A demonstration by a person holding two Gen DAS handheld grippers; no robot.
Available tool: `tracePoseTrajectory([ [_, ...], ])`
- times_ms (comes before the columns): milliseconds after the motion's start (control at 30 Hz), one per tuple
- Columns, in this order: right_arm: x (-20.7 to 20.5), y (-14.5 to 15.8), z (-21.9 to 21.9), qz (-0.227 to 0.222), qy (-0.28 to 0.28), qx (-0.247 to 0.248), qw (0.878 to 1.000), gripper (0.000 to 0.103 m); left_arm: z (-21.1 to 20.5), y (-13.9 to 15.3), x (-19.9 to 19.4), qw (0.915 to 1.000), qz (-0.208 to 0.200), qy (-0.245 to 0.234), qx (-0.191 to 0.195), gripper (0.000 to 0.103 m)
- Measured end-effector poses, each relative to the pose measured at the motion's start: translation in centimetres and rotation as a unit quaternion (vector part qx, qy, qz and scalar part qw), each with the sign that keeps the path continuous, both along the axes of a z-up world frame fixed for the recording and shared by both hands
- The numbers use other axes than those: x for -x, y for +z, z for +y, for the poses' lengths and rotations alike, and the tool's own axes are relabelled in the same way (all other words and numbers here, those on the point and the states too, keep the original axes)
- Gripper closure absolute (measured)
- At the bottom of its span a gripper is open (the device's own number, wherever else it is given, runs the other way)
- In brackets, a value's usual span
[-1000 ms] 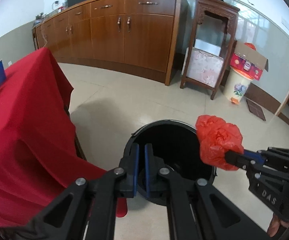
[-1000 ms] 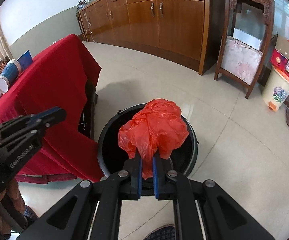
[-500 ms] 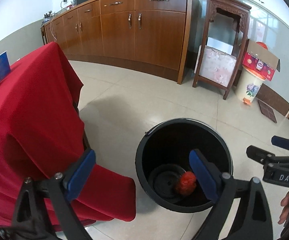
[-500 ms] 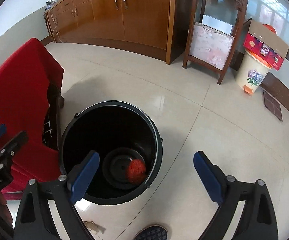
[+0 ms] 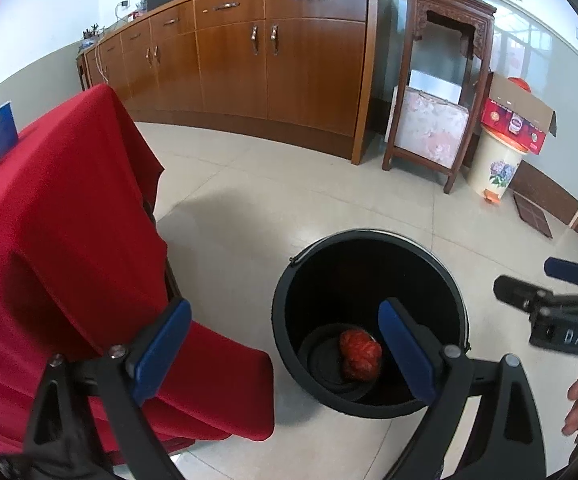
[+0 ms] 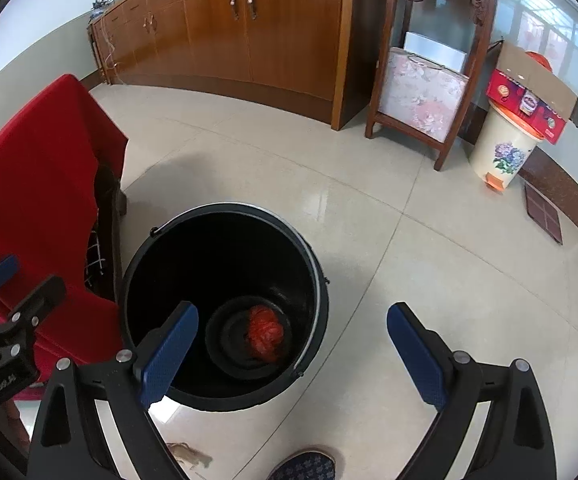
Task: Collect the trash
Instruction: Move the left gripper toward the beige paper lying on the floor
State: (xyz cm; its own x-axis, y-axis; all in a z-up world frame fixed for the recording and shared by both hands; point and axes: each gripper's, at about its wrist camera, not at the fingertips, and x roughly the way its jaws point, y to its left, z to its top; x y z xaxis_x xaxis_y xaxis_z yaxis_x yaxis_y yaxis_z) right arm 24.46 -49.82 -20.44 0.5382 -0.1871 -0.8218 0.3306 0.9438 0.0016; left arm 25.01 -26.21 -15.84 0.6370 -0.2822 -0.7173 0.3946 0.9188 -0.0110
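Note:
A crumpled red plastic bag [image 5: 360, 354] lies at the bottom of a black round bin [image 5: 285, 312] on the tiled floor. It also shows in the right wrist view [image 6: 265, 334] inside the bin [image 6: 225, 216]. My left gripper [image 5: 285, 352] is open and empty, above the bin's left rim and the red cloth. My right gripper [image 6: 291, 354] is open and empty, above the bin's right side. The right gripper also shows at the right edge of the left wrist view [image 5: 545, 280].
A table under a red cloth [image 5: 61, 240] stands left of the bin, touching close to it. A long wooden cabinet [image 5: 257, 68], a carved wooden stand [image 5: 437, 92] and a cream flowered bin with a cardboard box [image 5: 497, 160] line the far wall. My shoe [image 6: 305, 466] is near the bin.
The right gripper opened and let go of the red bag, which fell into the bin. The left gripper opened too. Both have hardly moved in the last half second.

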Motion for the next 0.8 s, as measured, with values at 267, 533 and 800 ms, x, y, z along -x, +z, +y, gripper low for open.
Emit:
tracePoseTrajectory([
  [267,1.0,0.3,0.6,0.005,0.006,0.008,1.0,0.006,1.9,-0.6,1.0,0.9999,0.004,0.009,-0.009,0.008],
  [533,0.5,2.0,2.6,-0.02,0.022,0.008,1.0,0.006,3.8,2.4,1.7,0.9997,-0.015,0.021,0.005,0.008],
  [800,0.7,3.9,4.8,-0.04,0.041,0.022,0.998,0.006,5.9,4.3,1.8,0.9988,-0.035,0.029,0.017,0.008],
])
